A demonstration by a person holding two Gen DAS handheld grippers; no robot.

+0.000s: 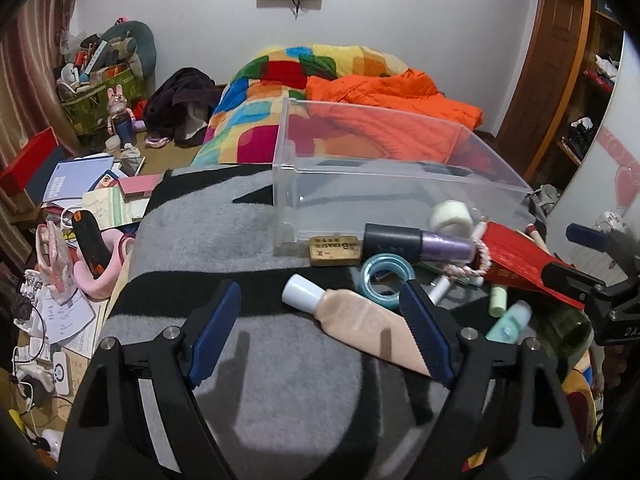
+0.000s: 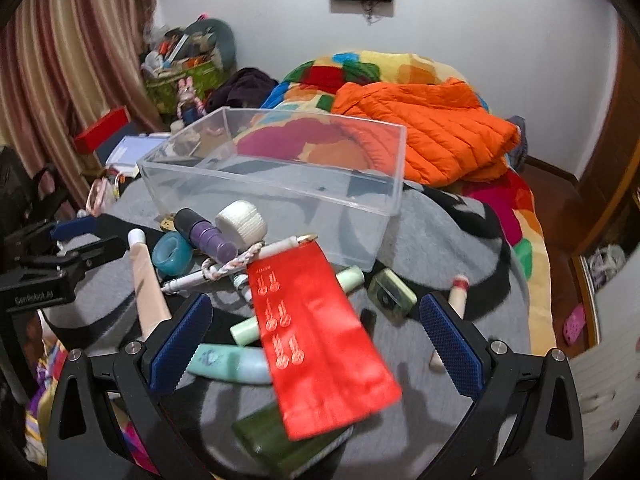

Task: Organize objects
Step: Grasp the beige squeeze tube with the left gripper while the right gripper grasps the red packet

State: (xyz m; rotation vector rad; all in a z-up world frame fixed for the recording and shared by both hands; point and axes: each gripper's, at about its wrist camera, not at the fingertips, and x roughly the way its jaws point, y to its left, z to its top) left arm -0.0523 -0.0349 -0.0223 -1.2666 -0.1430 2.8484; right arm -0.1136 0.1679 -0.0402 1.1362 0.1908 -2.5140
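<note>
We take the clear plastic box [image 1: 400, 184] as the place the clutter belongs; it stands empty on the grey and black blanket [image 1: 208, 220] covering the bed, with the loose things heaped just against its near wall. Closest to us is the beige tube [image 1: 360, 316] with its white cap: it lies between the fingers of our left hand-held gripper [image 1: 320, 320], just ahead of the pads, its long axis slanting from the cap at far left to the crimped tail beside the right finger. Those jaws are spread wide and hold nothing, so the tube would need squaring up or a grip across its middle.

Our right hand-held gripper [image 2: 316, 336] is also wide open and empty, hovering over the red envelope [image 2: 320, 340], which runs lengthwise toward the box and lies across a dark green box [image 2: 280, 440] and a mint tube [image 2: 232, 360]. The left gripper is nearer the beige tube, the right nearer the envelope.

Behind sit a purple bottle [image 1: 420, 244], a blue tape ring [image 1: 386, 280], a white tape roll [image 1: 452, 216] and an eraser [image 1: 334, 250] printed "ERASER". The envelope's gold characters we cannot read.
</note>
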